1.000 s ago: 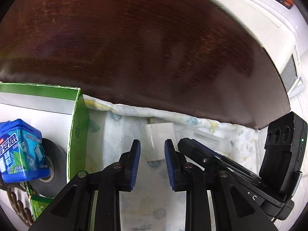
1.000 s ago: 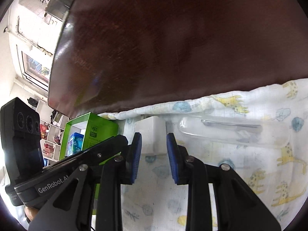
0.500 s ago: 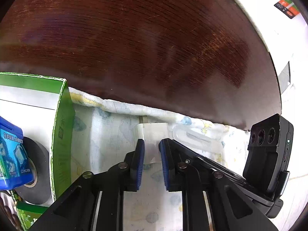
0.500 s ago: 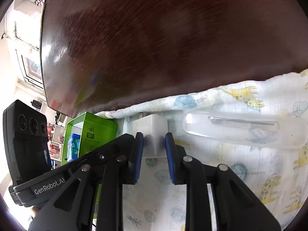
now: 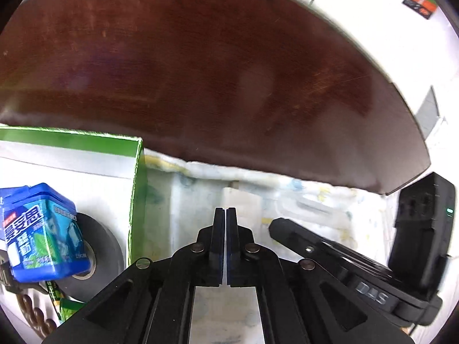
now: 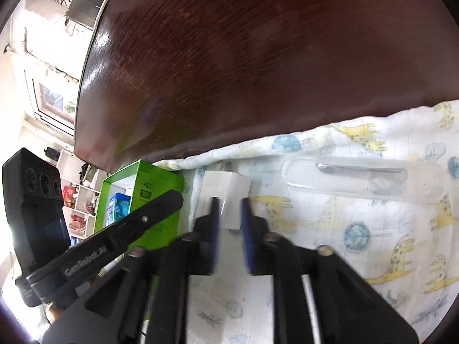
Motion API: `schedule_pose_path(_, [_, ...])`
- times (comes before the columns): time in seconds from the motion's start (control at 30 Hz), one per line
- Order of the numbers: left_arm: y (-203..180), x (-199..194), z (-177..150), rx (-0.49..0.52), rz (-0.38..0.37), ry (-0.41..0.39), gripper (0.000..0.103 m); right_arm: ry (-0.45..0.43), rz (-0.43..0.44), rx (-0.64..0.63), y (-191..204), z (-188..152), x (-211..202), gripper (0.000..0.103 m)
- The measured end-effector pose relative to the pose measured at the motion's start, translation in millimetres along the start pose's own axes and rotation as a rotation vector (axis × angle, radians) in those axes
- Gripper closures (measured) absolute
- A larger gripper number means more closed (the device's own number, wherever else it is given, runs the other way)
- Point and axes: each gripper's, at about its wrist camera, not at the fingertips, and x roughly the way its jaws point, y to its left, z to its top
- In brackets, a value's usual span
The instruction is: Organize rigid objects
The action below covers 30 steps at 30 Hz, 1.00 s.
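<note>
Right tool [image 6: 229, 215]: blue-padded fingers set a narrow gap apart, one on each side of the white charger's near end; the blur leaves it unclear whether the pads press on it.
Left tool [image 5: 226, 220]: pads closed flat against each other, nothing between them; tips just short of the charger in the left wrist view.
White charger [image 6: 225, 197]: plain white, boxy plug adapter with rounded edges, lying flat on the cloth. Long axis runs near to far, from 6 toward 12 o'clock; metal prongs at the far end, pointing at 12 o'clock toward the cloth's edge.
Cloth [image 6: 358, 258]: white muslin printed with yellow giraffes and blue shapes, spread over the near part of the table.
Clear case [image 6: 364, 179]: transparent oblong holder at 2 o'clock from the charger, long axis 9 to 3 o'clock, a thin metal implement inside.
Green box [image 5: 137, 189]: open carton at 9 o'clock from the charger, white inside; holds a blue gum container [image 5: 43, 235] resting on a black tape roll [image 5: 103, 246].
Table [image 6: 272, 57]: dark reddish-brown wood, bare beyond the cloth.
</note>
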Motion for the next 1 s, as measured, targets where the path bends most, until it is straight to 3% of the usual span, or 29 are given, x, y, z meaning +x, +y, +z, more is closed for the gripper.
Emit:
schedule_pose_path(0.4, [6,12,7,0.015,0.026,0.033,0.103,0.043,0.005,0.050,-9,6,17,0.078])
schedule_pose_path(0.73, [-19,29,12,0.028,0.049,0.055,0.083,0.026,-0.002,0.064,-24,7,1,0.078])
schedule_pose_path(1.0, [-29,35,-1,0.007,-0.028,0.103,0.082,0.023,-0.005,0.056,-35,1,-16,0.078])
